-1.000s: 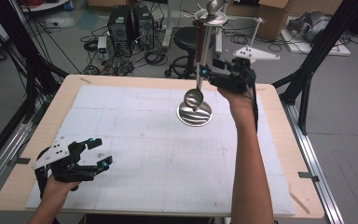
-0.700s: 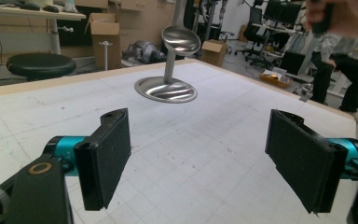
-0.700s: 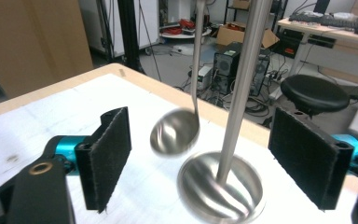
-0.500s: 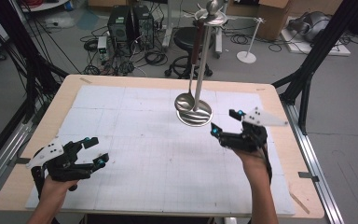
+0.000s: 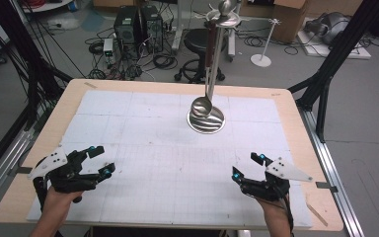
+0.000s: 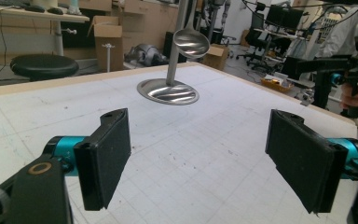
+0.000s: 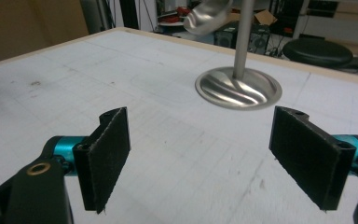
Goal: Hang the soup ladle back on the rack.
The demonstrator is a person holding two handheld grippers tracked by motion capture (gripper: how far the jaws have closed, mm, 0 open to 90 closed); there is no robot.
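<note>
A polished steel ladle (image 5: 203,104) hangs by the top of its long handle from a hook on a metal utensil stand (image 5: 216,59), its bowl low, just above the stand's round base (image 5: 206,121) and free of the table. The stand is an upright shiny pole with a knob on top and short hook arms beneath it, rising from a wide, shallow disc with wavy ridges. It sits on the white gridded mat (image 5: 153,148) toward the far middle of the table, and the ladle's rounded bowl (image 6: 191,43) mirrors the room.
</note>
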